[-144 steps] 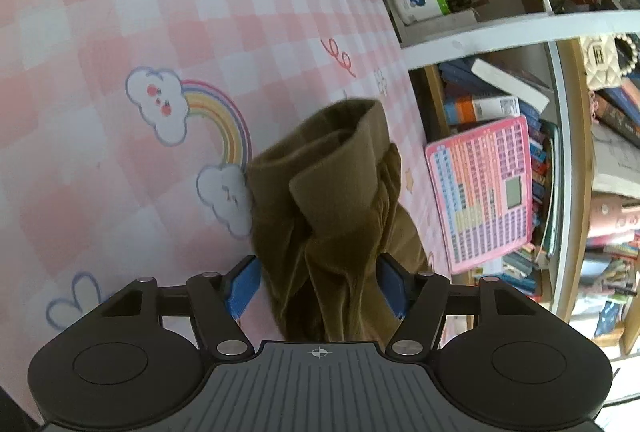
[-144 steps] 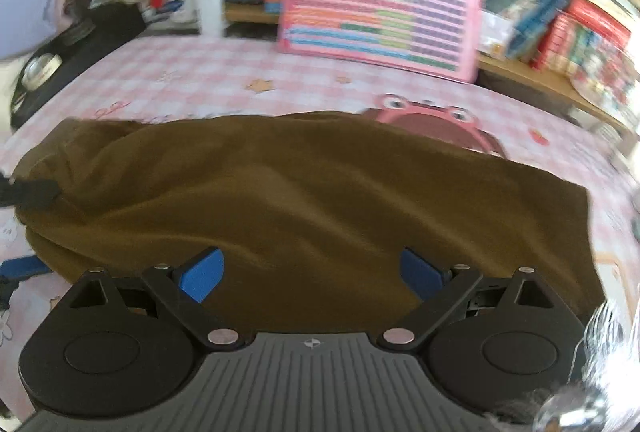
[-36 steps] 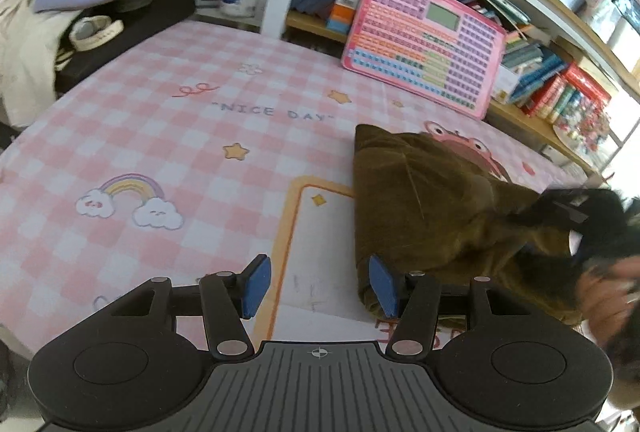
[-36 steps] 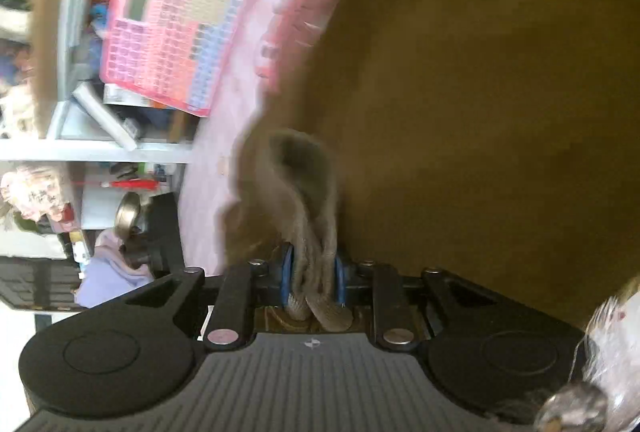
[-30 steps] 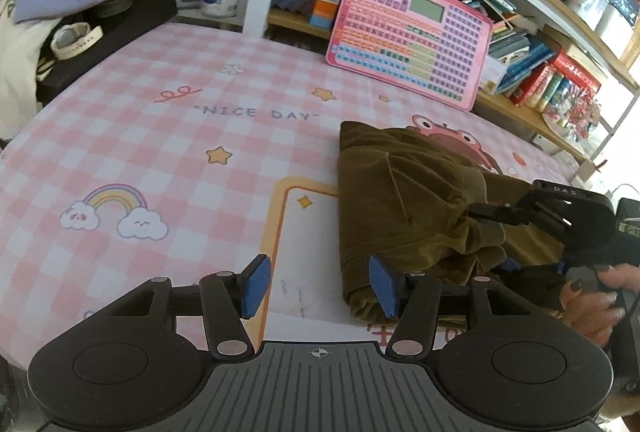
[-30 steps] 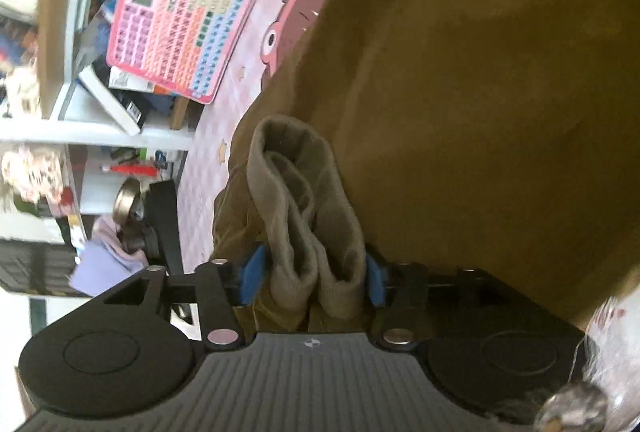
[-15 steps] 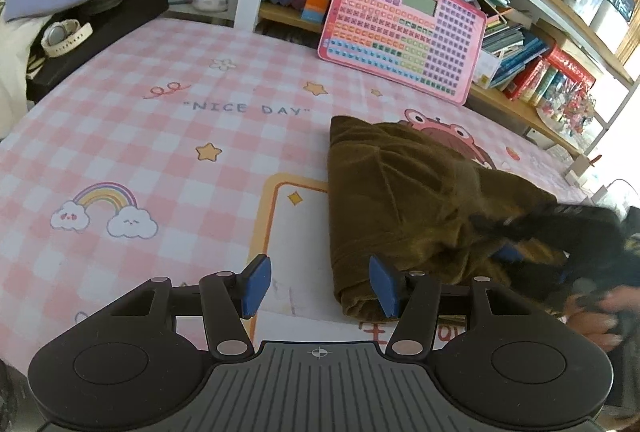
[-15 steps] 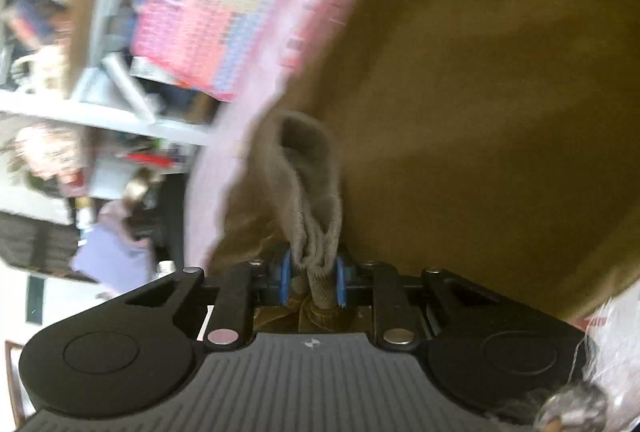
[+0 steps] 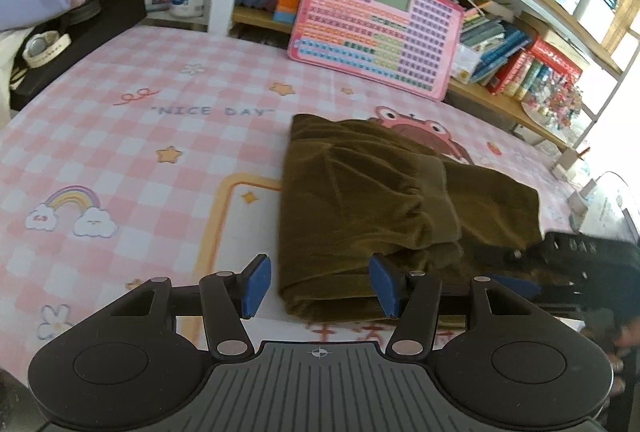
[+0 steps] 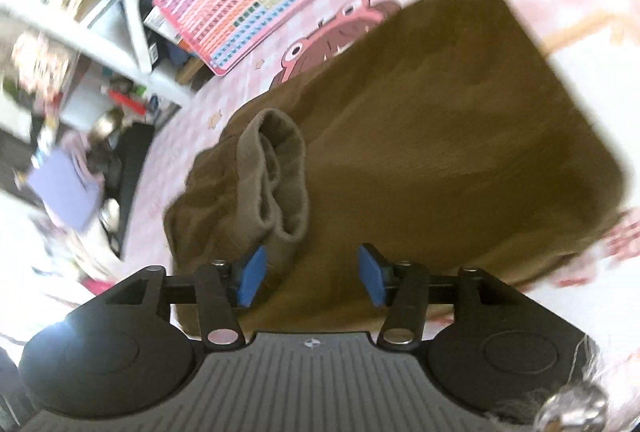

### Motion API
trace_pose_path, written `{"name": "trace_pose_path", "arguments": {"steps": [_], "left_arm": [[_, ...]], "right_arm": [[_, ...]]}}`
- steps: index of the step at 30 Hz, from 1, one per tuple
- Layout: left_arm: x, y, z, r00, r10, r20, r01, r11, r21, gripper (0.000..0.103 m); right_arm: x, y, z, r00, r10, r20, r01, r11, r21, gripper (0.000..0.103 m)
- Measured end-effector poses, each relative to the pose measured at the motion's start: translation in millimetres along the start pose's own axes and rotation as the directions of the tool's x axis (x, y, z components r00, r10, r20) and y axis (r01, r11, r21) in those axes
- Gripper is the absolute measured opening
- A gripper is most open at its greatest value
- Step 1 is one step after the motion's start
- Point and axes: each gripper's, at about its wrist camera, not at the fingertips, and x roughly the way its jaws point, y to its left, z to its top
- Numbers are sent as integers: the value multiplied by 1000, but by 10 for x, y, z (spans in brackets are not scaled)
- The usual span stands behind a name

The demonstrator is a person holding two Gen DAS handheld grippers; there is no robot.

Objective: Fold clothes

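Pink checked tablecloth [image 9: 120,136] under folded brown trousers [image 9: 360,200]; right gripper [image 10: 312,274] nearest, jaws opening off the cuff [image 10: 280,168]; left gripper [image 9: 318,282] parted, empty, just short.

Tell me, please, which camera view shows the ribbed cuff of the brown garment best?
The right wrist view: the ribbed cuff lies right ahead of the opening right gripper, its looped edge plain despite blur. The left wrist view shows the brown garment folded on the checked tablecloth, but there the cuff is hard to make out.
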Motion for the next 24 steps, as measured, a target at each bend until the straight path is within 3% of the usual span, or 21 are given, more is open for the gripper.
{"name": "trace_pose_path", "arguments": {"steps": [5,9,15,18,24], "left_arm": [[23,-315,-117,1000,9,-22,-8,997,72,56],[-31,-602,-241,999,45,-29,-40,986,159,61],[-100,-798,-358,998,59,-36,-48,968,245,71],[-113,-815,-357,997,75,-25,-65,959,276,81],[-170,-709,-348,997,77,-12,-70,958,279,90]], "right_arm": [[-308,-53,-235,991,-129,48,136,974,-183,69],[-418,-90,-428,967,-243,75,255,928,-273,81],[-514,-217,-502,949,-302,93,316,921,-230,91],[-557,-192,-528,940,-319,120,338,918,-208,94],[-649,-17,-639,917,-362,168,390,901,-188,99]]}}
